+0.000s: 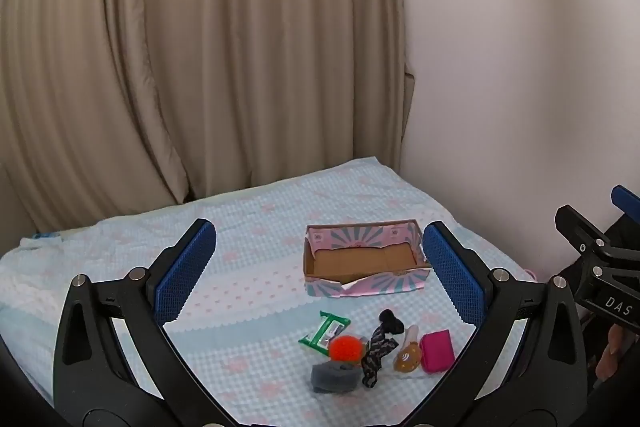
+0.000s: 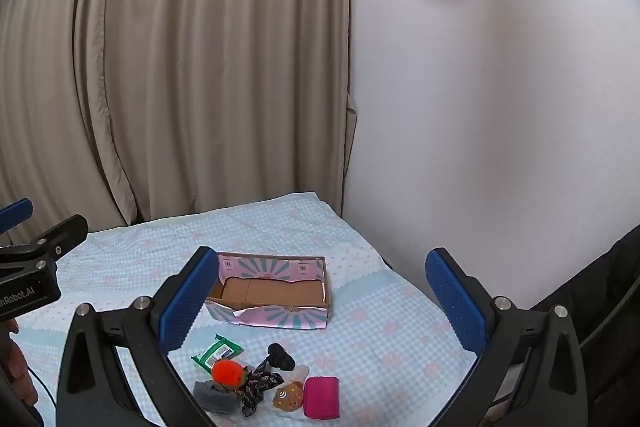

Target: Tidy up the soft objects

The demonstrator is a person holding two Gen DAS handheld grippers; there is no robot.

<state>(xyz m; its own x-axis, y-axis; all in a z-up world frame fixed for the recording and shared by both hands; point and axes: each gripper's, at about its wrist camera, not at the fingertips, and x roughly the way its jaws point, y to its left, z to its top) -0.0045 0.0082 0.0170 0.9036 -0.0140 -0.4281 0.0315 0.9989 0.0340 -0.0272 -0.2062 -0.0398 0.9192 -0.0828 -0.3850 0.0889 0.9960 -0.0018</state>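
A cluster of soft items lies on the pale blue bedspread point(image 1: 248, 227): an orange pompom point(image 1: 344, 348), a grey cloth bundle point(image 1: 334, 378), a black patterned fabric strip point(image 1: 378, 349), a brown cookie plush point(image 1: 407, 359), a magenta roll point(image 1: 438, 351) and a green tissue pack point(image 1: 323, 331). Behind them stands an open pink-and-teal cardboard box point(image 1: 366, 259), nothing inside. My left gripper point(image 1: 320, 271) hovers open above the bed, short of the cluster. My right gripper point(image 2: 320, 299) is open too, with the same items point(image 2: 226, 372) below it and the box point(image 2: 272, 293) beyond.
Beige curtains point(image 1: 200, 47) hang behind the bed, and a white wall point(image 1: 520, 67) borders its right side. A dark garment point(image 2: 608, 291) lies at the right edge in the right wrist view. The other gripper's body point(image 1: 604, 267) shows at the right of the left view.
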